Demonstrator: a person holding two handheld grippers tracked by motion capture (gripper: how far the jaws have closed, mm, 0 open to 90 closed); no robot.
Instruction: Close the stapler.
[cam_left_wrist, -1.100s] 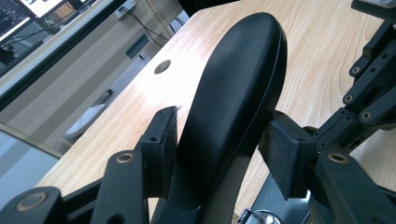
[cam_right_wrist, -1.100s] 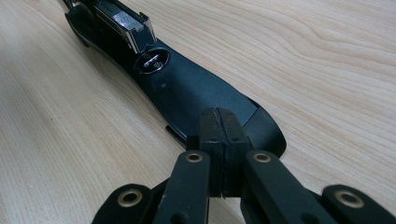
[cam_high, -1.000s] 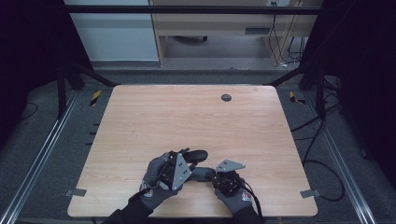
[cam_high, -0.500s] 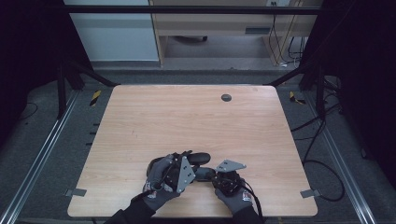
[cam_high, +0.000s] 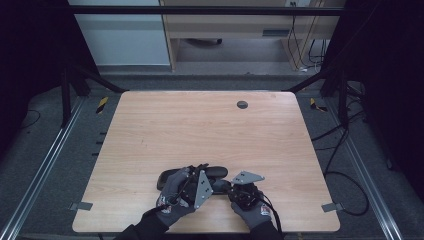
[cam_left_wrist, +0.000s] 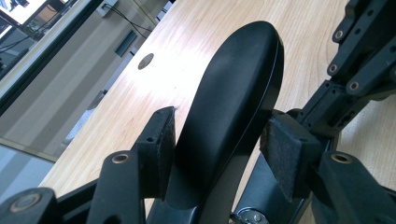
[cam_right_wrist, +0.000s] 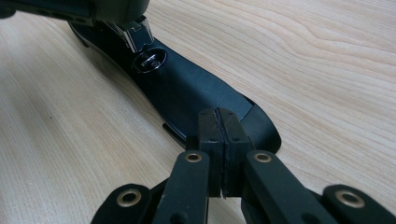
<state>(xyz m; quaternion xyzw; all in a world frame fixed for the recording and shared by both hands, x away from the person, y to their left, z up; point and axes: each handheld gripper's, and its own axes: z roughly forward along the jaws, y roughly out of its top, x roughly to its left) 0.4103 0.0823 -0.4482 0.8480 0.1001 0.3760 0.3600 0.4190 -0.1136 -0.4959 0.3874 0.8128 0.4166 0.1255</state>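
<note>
the person's left tool (cam_high: 212, 176) stands over a black glasses case (cam_high: 172, 177) near the front edge of the wooden counter (cam_high: 200, 125), and its jaws have just been opening. in the left gripper view the rounded, glossy lid of the case (cam_left_wrist: 233, 102) rises between the two pads (cam_left_wrist: 164, 140): the pad on the left of that view sits right against the lid's side, while the pad on the right stands just clear of it, so the grip looks released rather than pressing. the case is open like a shell, with its lid tilted up ahead of the left tool and its flat lower half stretching toward the right tool (cam_high: 231, 189).

the right tool (cam_right_wrist: 219, 154) is clenched, its two pads pressed flat together, and the tips rest at the near rim of the case's lower half (cam_right_wrist: 187, 93). whether a thin edge of the case is pinched between those pads cannot be told. beyond the right tool's tips, the dark inner face of the case runs away to a small metal hinge or clasp (cam_right_wrist: 148, 60), and just past that sits the body of the left tool (cam_right_wrist: 88, 9).

in the high view both gloved hands (cam_high: 172, 197) sit close together, the two tools almost touching, each with its grey three-cornered plate turned upward. a round cable grommet (cam_high: 242, 104) sits in the counter far beyond both tools.
</note>
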